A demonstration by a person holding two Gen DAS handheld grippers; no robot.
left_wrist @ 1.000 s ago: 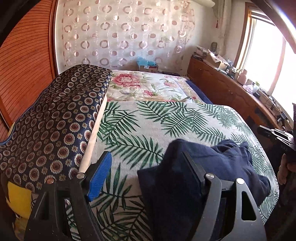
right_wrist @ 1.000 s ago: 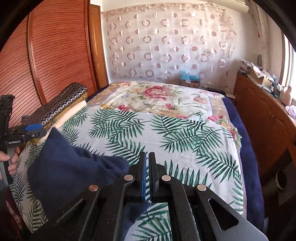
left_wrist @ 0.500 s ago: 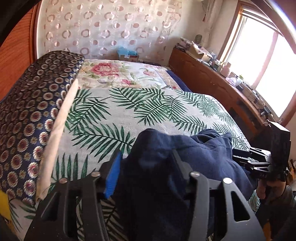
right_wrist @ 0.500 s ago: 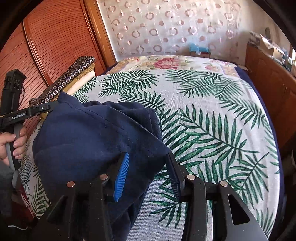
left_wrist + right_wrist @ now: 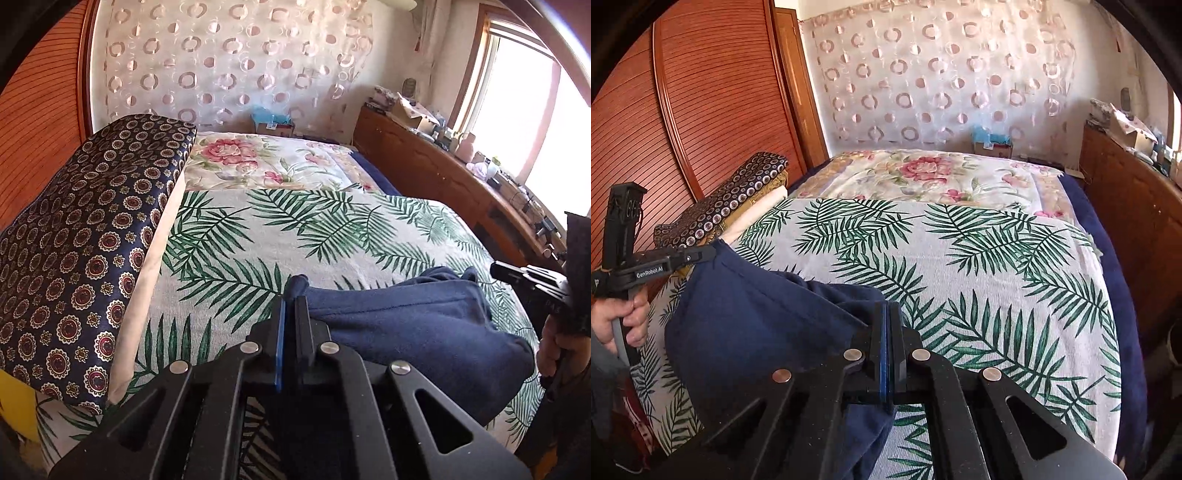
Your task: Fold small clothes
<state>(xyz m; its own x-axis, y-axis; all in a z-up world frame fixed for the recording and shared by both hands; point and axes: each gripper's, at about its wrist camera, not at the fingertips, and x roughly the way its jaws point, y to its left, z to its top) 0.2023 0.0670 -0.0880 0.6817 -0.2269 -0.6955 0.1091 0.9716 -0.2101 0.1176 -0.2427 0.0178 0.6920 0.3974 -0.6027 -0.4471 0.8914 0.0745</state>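
Note:
A navy blue garment (image 5: pixel 406 325) (image 5: pixel 757 314) lies bunched over the near edge of the bed, stretched between my two grippers. My left gripper (image 5: pixel 291 301) is shut on one corner of it; a tuft of cloth pokes out above the fingers. In the right wrist view the left gripper (image 5: pixel 701 254) shows at the garment's far left corner. My right gripper (image 5: pixel 888 306) is shut on the garment's right edge, and its fingers (image 5: pixel 509 271) show at the right of the left wrist view.
A palm-leaf bedspread (image 5: pixel 258 240) (image 5: pixel 979 258) covers the bed, with a floral sheet (image 5: pixel 258 158) behind. A dark patterned cushion (image 5: pixel 92 240) (image 5: pixel 746 199) lies along the left side. A wooden dresser (image 5: pixel 424 166) (image 5: pixel 1126 203) runs along the right. Each gripper's handle is held by a hand (image 5: pixel 624 317).
Half a second ago both grippers stood open around the navy cloth; both have now shut on it. The right one was shut a second ago, opened, then shut again.

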